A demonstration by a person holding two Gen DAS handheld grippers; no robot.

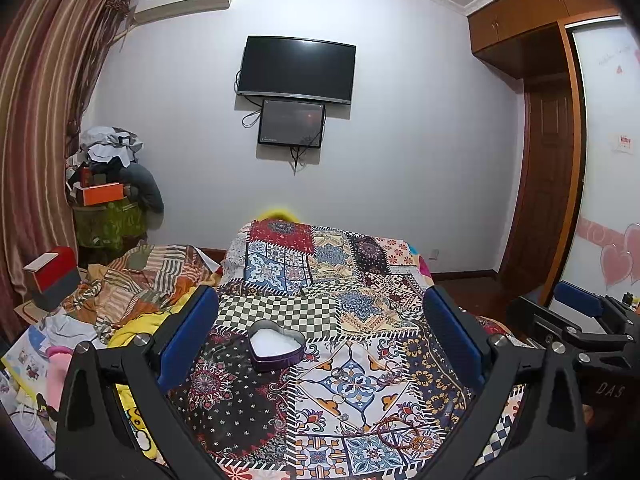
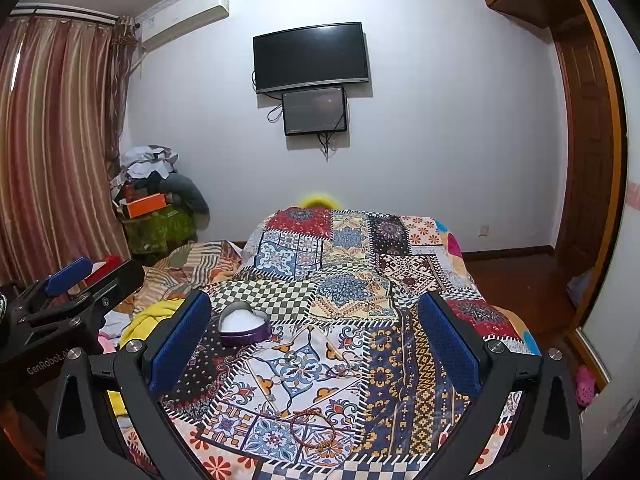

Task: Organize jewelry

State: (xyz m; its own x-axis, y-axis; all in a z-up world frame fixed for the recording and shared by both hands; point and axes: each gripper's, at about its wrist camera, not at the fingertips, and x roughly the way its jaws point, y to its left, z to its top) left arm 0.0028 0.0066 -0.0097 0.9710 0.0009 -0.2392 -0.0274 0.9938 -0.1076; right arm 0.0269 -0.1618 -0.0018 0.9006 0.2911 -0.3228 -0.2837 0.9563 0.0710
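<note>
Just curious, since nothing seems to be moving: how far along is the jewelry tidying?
Barely begun. The heart tin sits open, with only white lining visible inside. Both the left gripper and right gripper are open, holding nothing. The bracelet and rings lie loose on the quilt.

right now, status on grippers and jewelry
Left gripper and right gripper open, empty. Bracelet loose on quilt; heart tin open beyond. Nothing blocking.
</note>
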